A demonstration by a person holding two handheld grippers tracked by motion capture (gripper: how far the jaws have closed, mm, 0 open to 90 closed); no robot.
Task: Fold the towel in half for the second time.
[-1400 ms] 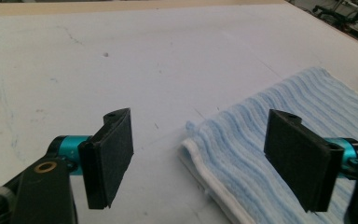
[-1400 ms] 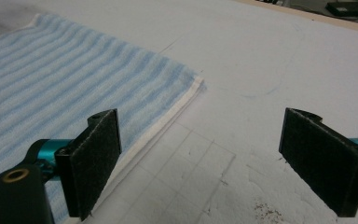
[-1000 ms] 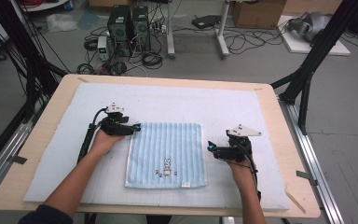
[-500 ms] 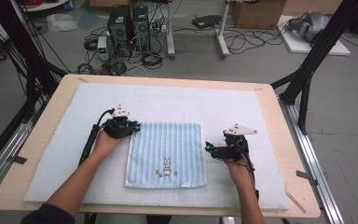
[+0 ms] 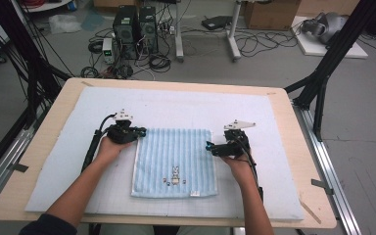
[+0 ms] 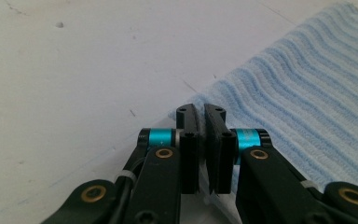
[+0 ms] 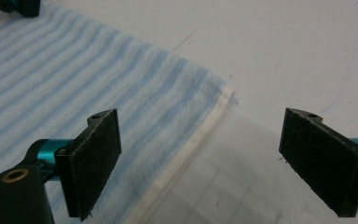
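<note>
Both hands low: left tool [image 6: 202, 135] pinches towel [image 5: 175, 159] corner (right tool [image 7: 214, 163] gapes).

A white foam mat [image 5: 274, 147] covers most of the wooden table [image 5: 303, 161]. Beyond the table's far edge, two black computer towers [image 5: 134, 27] stand on the grey floor among loose cables [image 5: 254, 44]. A cardboard box [image 5: 269, 12] sits farther right, near black frame struts [image 5: 338, 49].

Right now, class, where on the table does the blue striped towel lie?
In the high view the towel lies flat on the white mat, near the person's edge, between the left gripper and the right gripper.
</note>
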